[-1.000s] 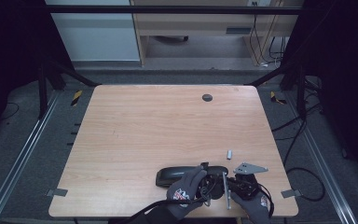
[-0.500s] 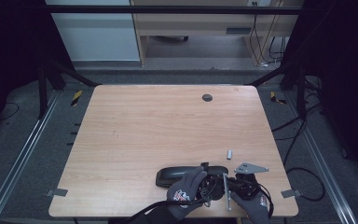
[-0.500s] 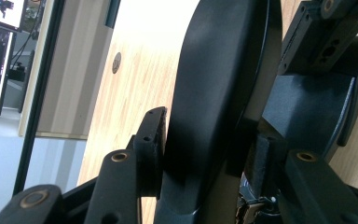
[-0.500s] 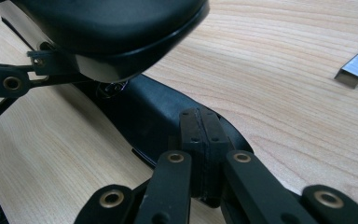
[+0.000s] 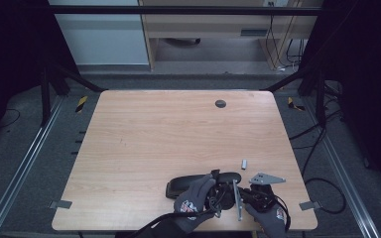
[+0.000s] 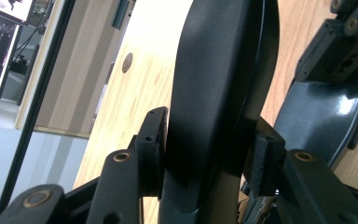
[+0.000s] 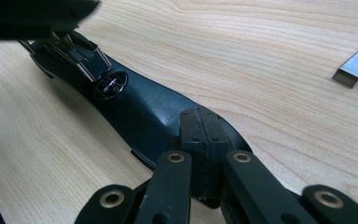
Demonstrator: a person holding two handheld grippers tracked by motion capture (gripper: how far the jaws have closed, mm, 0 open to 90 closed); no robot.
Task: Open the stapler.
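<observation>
A wooden table seen from above, with a person's two gloved hands at its near edge, each holding a two-jaw gripper. Between them lies a black stapler, opened up – its long top arm is swung away from the base, near the table's front right.

The left gripper clamps the stapler's black top arm; its pads press against both sides of the arm, and the jaws have just been closing a little further on it. In the left gripper view the arm rises upright between the jaws, with the table beyond.

The right gripper has its jaws shut tight together, the tips pressing down on the rear end of the stapler base, pinning it to the wood. The metal staple channel shows at the base's far end.

A small silver strip of staples lies on the table just beyond the stapler – apart from it, to its right in the high view.
</observation>
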